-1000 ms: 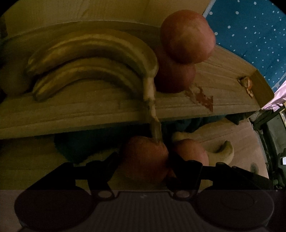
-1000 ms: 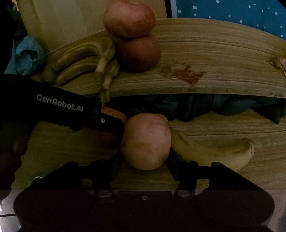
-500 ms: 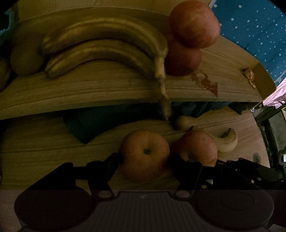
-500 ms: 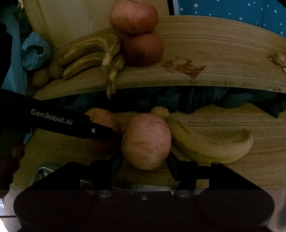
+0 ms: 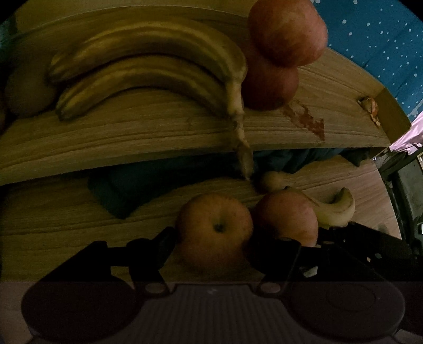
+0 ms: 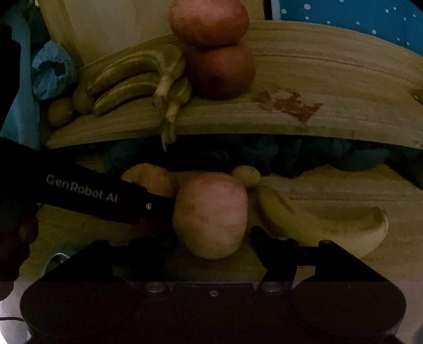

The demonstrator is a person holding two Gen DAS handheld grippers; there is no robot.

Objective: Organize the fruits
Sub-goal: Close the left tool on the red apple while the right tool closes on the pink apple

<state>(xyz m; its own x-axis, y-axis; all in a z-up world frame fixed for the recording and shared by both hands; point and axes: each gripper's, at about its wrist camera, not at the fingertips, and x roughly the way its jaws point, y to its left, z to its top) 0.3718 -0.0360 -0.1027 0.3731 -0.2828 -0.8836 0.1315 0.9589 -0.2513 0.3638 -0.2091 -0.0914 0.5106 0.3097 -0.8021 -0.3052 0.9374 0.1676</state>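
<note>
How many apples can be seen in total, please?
4: two stacked on the upper shelf, one in each hand-held gripper below. More may be hidden.

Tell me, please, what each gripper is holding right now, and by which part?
Each holds an apple by its sides: the left gripper an apple with its dimple toward the camera, the right gripper a paler apple.

The lower red apple (image 5: 267, 84) sits half hidden behind the upper apple (image 5: 288, 29), itself cut off above.
</note>
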